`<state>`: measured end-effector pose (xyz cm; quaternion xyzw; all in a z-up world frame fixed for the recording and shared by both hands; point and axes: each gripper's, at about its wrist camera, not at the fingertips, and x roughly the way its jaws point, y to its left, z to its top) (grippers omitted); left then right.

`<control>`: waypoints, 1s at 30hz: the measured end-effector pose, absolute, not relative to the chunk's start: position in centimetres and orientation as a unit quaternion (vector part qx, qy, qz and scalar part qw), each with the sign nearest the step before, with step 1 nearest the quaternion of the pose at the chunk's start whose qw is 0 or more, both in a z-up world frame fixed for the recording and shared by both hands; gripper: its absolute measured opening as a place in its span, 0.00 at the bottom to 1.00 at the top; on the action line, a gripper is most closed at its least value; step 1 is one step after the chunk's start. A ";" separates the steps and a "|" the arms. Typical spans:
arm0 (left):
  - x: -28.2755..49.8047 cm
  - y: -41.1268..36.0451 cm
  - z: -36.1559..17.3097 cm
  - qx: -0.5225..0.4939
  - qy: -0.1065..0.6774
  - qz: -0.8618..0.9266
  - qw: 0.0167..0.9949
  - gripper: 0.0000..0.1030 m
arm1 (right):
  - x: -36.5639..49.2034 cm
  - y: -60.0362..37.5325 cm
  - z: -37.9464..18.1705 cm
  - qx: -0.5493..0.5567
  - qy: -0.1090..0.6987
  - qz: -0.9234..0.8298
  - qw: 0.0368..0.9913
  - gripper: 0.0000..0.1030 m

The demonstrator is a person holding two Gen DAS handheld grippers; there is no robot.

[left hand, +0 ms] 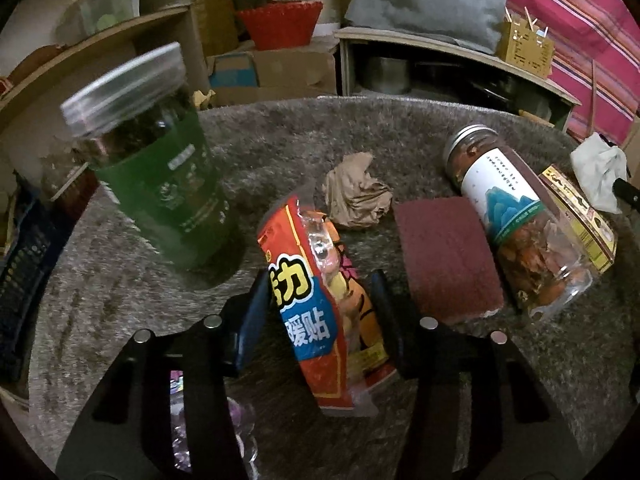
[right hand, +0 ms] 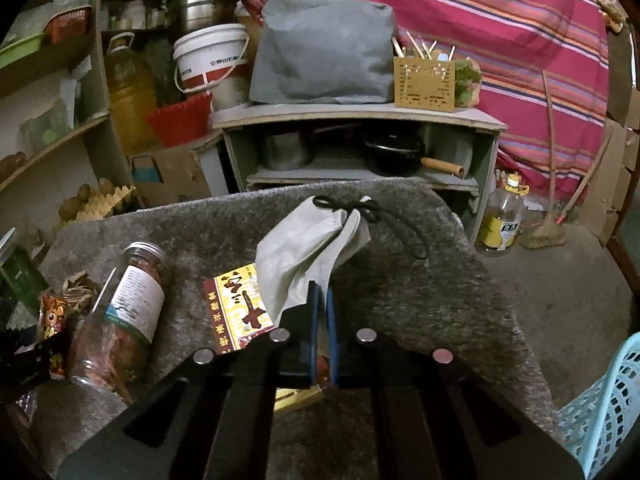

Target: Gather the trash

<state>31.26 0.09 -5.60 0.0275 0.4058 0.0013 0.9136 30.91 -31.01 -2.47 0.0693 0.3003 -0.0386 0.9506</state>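
A red and orange snack wrapper [left hand: 320,300] stands crumpled between the fingers of my left gripper [left hand: 320,280], and both pads press on its sides. My right gripper [right hand: 320,294] is shut on the lower edge of a grey-white face mask [right hand: 312,248] with a black cord, which rises off the grey rug [right hand: 420,288]. The same mask [left hand: 600,172] shows at the far right of the left wrist view. A crumpled brown paper ball [left hand: 356,196] lies just beyond the wrapper.
On the rug stand a green-labelled jar [left hand: 160,168], a maroon sponge [left hand: 444,256], a nut jar [left hand: 520,224] on its side and a yellow-red flat pack [right hand: 236,304]. A light blue basket [right hand: 608,400] sits low right. Shelves and boxes crowd the back.
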 end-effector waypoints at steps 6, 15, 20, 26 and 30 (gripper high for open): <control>30.0 0.3 -4.6 0.027 0.390 0.008 0.920 0.47 | 29.8 -30.9 -2.1 0.062 0.298 -0.034 0.952 0.04; 28.2 -0.1 -3.1 0.029 0.362 0.011 0.932 0.46 | 27.7 -31.7 -1.5 0.057 0.295 -0.034 0.953 0.04; 27.1 -0.6 -2.5 0.030 0.351 0.008 0.936 0.46 | 26.2 -32.5 -1.2 0.061 0.294 -0.035 0.953 0.04; 25.6 -1.7 -2.1 0.043 0.344 0.003 0.938 0.45 | 24.4 -33.1 -0.8 0.061 0.293 -0.032 0.953 0.04; 24.4 -2.5 -1.8 0.050 0.338 -0.001 0.940 0.45 | 22.9 -33.5 -0.7 0.066 0.294 -0.026 0.953 0.04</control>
